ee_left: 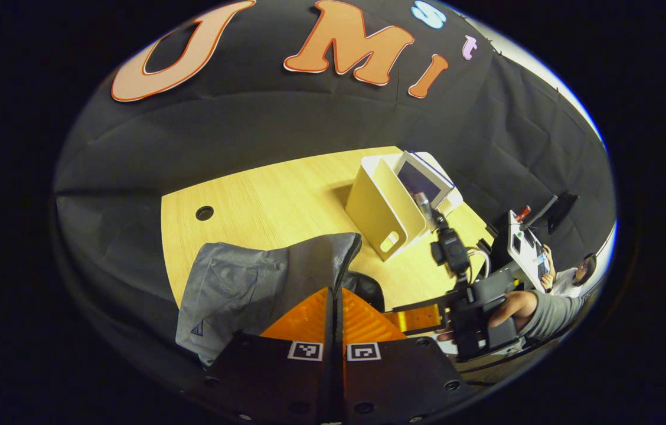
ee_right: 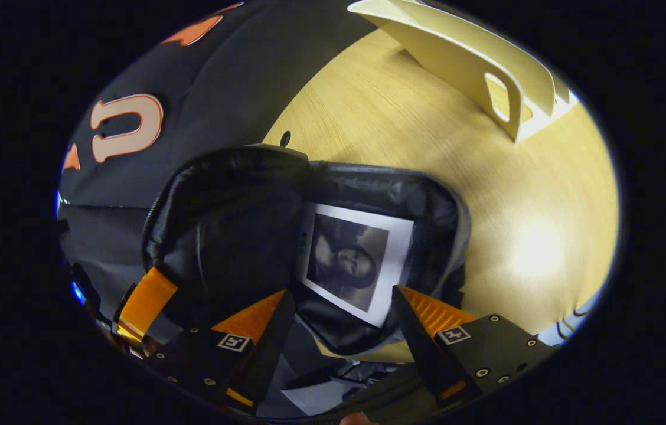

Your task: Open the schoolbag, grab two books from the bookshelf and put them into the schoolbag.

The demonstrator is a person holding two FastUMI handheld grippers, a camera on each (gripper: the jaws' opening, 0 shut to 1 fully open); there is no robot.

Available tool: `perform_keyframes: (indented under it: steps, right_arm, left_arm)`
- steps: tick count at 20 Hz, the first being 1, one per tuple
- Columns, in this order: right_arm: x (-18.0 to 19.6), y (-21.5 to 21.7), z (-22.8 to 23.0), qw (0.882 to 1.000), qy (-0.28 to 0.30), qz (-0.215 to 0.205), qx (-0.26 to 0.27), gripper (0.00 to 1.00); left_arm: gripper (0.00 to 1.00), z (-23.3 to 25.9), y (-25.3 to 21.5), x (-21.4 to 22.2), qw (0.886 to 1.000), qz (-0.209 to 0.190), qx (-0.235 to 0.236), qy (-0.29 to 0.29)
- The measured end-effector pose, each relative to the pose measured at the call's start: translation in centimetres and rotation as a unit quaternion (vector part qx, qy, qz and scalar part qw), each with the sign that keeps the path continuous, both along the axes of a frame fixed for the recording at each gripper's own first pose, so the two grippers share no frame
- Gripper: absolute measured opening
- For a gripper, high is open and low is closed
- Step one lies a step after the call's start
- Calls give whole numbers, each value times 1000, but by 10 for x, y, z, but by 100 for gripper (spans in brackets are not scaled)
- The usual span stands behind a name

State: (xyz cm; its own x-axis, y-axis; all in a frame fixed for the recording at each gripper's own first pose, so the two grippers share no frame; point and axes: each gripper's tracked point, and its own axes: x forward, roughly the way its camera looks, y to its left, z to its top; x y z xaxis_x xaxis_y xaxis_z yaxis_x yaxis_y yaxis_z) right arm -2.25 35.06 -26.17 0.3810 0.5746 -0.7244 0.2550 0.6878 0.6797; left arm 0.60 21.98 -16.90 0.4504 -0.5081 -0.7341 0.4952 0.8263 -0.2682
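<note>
One white-bordered book with a dark photo cover (ee_right: 356, 262) already lies inside the open grey fabric schoolbag with black lining (ee_right: 238, 236), just ahead of the right gripper (ee_right: 342, 321), whose fingers stand apart with nothing between them. In the left gripper view, the left gripper (ee_left: 333, 319) has its fingers pressed together; they appear to pinch the bag's upper edge, though whether fabric is really caught between them cannot be told.

The cream plastic bookshelf with a handle cutout (ee_left: 383, 215) stands well beyond the left fingers on the pale wooden counter (ee_left: 274, 200), with another white-framed dark-covered book (ee_left: 421, 177) leaning in it.

The main risk, as I judge it, is the bag's mouth collapsing: if the left fingers slip off the soft fabric, the flap may fold over the first book and block the second. Reaching for the shelf could also tug the light bag along the counter. The leaning book may tip or slide if gripped near a corner, and the light shelf could shift with it.
</note>
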Motion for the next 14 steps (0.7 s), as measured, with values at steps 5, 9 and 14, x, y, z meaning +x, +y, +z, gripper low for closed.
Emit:
perform_keyframes:
  steps: [5,9,14]
  right_arm:
    - [-10,-60,11,998,-12,16,-59,99]
    - [-19,-114,26,993,-20,42,-106,99]
    - [-17,-175,49,984,-29,68,-164,99]
  left_arm:
    - [1,-5,-7,-2,1000,10,16,-1]
    - [1,-9,-11,-2,999,20,27,1]
    - [1,-15,-18,-4,999,32,34,7]
